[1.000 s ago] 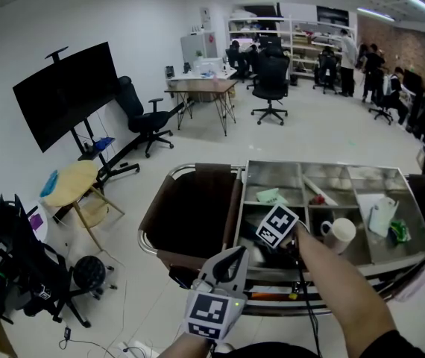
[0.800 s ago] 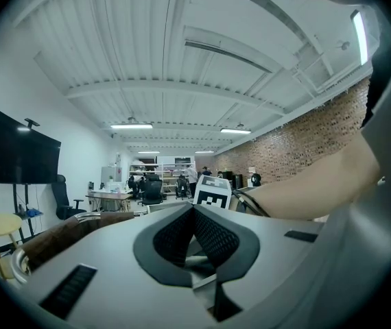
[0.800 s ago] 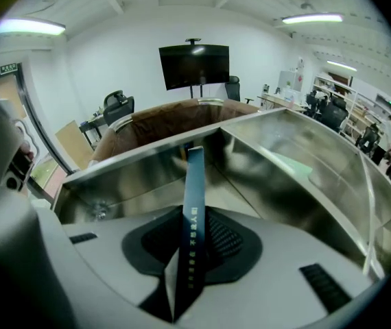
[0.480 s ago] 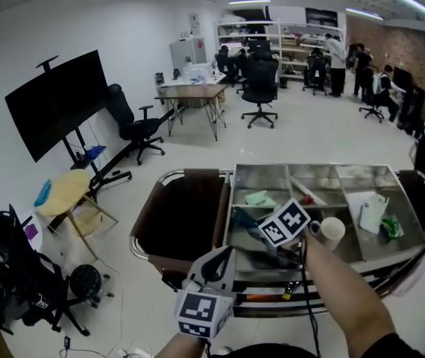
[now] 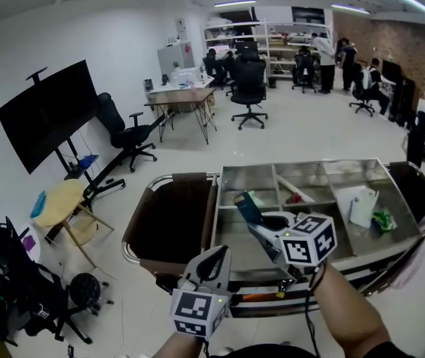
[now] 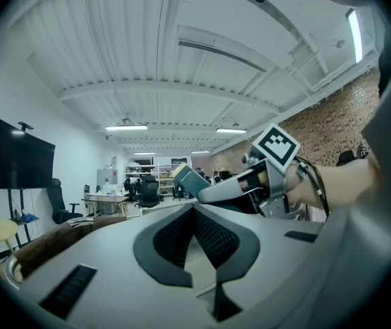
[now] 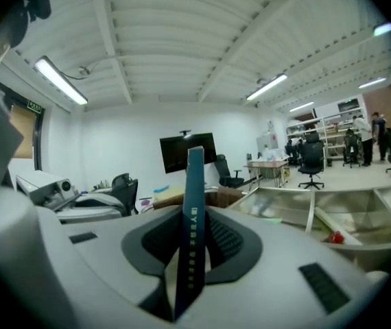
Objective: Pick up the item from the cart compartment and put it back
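Holding a flat teal box (image 5: 245,205) in the air over the cart (image 5: 311,163), I am gripping it with my right hand-held gripper (image 5: 256,222). Its two jaws are clamped on the broad faces of the box, so the narrow printed edge is facing the gripper's camera and most of the length is standing out beyond the pads. I believe this grip is chosen because the box is thin: pressed on its flat sides, it cannot easily slip or twist. The box is touching nothing except the pads and is hanging above the left steel compartments (image 5: 231,239), beside the brown bin (image 5: 171,215).

My left hand-held gripper (image 5: 217,253) is waiting low in front of the cart, with jaws together and nothing between them. I think one gripper is enough for such a light thing, so this one is resting out of the way.

Judging from this, the picking up is done and the putting back is not yet done. For that, I am expecting to tip the box downward and bring it between the dividers without knocking them. The white bag (image 5: 361,207) and the small red thing (image 5: 294,198) are lying in other compartments, well apart from the box.
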The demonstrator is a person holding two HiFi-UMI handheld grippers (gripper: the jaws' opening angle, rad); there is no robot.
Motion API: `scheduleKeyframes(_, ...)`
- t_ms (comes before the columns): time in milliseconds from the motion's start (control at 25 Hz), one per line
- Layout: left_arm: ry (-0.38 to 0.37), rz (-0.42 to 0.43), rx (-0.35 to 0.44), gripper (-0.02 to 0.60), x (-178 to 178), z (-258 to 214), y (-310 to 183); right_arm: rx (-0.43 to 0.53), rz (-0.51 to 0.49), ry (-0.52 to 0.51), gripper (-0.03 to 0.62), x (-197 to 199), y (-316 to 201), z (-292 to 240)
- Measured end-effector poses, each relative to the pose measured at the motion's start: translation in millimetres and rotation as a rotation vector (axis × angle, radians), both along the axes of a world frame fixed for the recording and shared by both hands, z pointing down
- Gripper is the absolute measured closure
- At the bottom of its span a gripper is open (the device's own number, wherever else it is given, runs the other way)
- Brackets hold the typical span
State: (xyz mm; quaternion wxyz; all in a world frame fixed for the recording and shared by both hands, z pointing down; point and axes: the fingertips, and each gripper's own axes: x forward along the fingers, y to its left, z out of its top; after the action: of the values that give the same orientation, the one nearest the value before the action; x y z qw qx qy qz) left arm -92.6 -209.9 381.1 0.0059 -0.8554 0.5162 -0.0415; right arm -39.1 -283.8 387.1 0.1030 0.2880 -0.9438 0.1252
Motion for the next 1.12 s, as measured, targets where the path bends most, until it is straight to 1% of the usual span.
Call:
scheduleKeyframes(280, 0.003, 0.008, 0.004, 0.581, 13.4, -4.5, 0.9, 0.124, 0.083, -0.167, 0.496, 56.9, 46.4, -41.4)
scheduleKeyframes(400, 0.005, 0.012, 0.013, 0.581, 17.6, -4.4, 1.3, 0.151, 0.133, -0.231, 0.496, 84.5, 66.3, -46.4)
scheduleKeyframes(520, 0.016, 0.02, 0.018, 0.581, 22.2, -6.6, 2.7, 0.165, 0.179, -0.271, 0.496, 105.2, 80.5, -42.1)
scheduleKeyframes(680, 0.018, 0.025, 0.024, 0.581, 29.5, -13.2, 4.6, 0.188, 0.216, -0.298, 0.496, 121.3, 95.3, -39.7)
scheduleKeyframes(840, 0.022, 0.039, 0.031, 0.581, 36.6, -14.0, 5.0, 0.222, 0.251, -0.276, 0.496, 130.8, 103.5, -32.2)
scheduleKeyframes(1120, 0.046, 0.062, 0.027, 0.581, 46.6, -12.1, 3.5, 0.197, 0.261, -0.282, 0.496, 136.0, 100.8, -23.7)
